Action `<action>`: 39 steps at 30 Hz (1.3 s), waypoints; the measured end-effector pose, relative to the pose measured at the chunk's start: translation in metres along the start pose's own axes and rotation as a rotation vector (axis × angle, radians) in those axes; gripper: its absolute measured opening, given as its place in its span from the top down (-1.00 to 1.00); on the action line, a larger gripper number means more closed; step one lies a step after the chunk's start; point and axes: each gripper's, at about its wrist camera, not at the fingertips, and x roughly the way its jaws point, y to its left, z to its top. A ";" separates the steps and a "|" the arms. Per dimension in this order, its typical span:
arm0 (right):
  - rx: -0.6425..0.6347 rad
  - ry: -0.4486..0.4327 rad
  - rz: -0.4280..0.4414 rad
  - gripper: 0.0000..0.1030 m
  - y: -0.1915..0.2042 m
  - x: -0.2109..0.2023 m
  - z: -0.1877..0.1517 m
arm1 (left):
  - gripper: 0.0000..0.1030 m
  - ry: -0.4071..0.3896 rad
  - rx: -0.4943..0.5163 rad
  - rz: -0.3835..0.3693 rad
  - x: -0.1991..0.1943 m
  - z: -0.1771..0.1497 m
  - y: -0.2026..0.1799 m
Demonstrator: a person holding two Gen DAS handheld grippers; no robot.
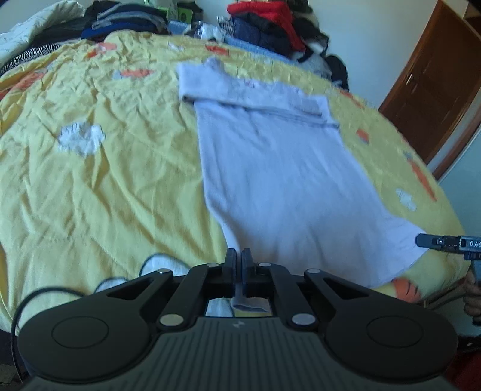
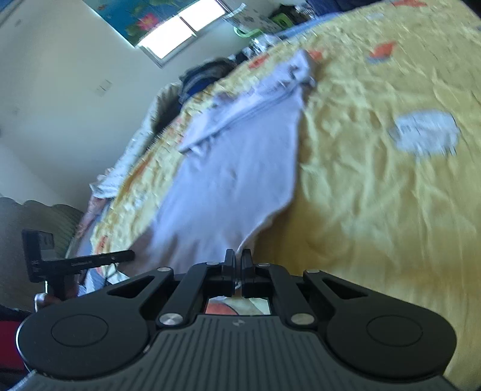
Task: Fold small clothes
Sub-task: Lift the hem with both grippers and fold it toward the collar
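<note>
Left gripper [image 1: 239, 255] clenched on the near hem corner of the pale shirt [image 1: 279, 180]; the shirt stretches ahead of the fingers across the yellow bedspread [image 1: 105, 186]. Right gripper [image 2: 238, 257] likewise pinches a hem corner. Only the left view shows the clothes pile [image 1: 264, 27] beyond; only the right view shows the window [image 2: 180, 27].

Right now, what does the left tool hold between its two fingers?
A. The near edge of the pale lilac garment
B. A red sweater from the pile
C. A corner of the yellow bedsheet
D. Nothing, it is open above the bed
A: in the left wrist view the left tool is shut on the near edge of the pale lilac garment, whose cloth runs down between the fingers, above the yellow bedsheet.
</note>
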 end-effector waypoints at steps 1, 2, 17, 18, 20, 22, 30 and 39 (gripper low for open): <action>-0.011 -0.013 0.001 0.88 0.003 -0.002 0.003 | 0.94 -0.014 -0.001 -0.006 -0.003 0.003 -0.001; -0.018 -0.026 0.010 0.88 0.006 -0.003 0.007 | 0.94 -0.021 0.005 -0.009 -0.005 0.005 -0.002; -0.014 0.038 -0.094 0.68 -0.008 0.013 -0.002 | 0.56 0.105 -0.004 0.034 0.007 -0.007 0.019; -0.009 0.041 -0.093 0.67 -0.009 0.014 -0.004 | 0.20 0.108 -0.020 0.027 0.007 -0.007 0.024; 0.003 0.046 -0.089 0.63 -0.013 0.016 -0.007 | -0.47 0.086 -0.033 0.007 0.004 -0.009 0.029; 0.015 0.045 -0.074 0.44 -0.015 0.017 -0.009 | -0.62 0.071 -0.046 -0.029 0.001 -0.010 0.032; 0.074 0.041 -0.010 0.42 -0.026 0.017 -0.011 | -0.60 0.156 -0.114 -0.304 0.021 -0.012 0.028; 0.107 0.036 0.034 0.47 -0.032 0.020 -0.013 | 0.84 0.182 -0.165 -0.301 0.047 -0.010 0.027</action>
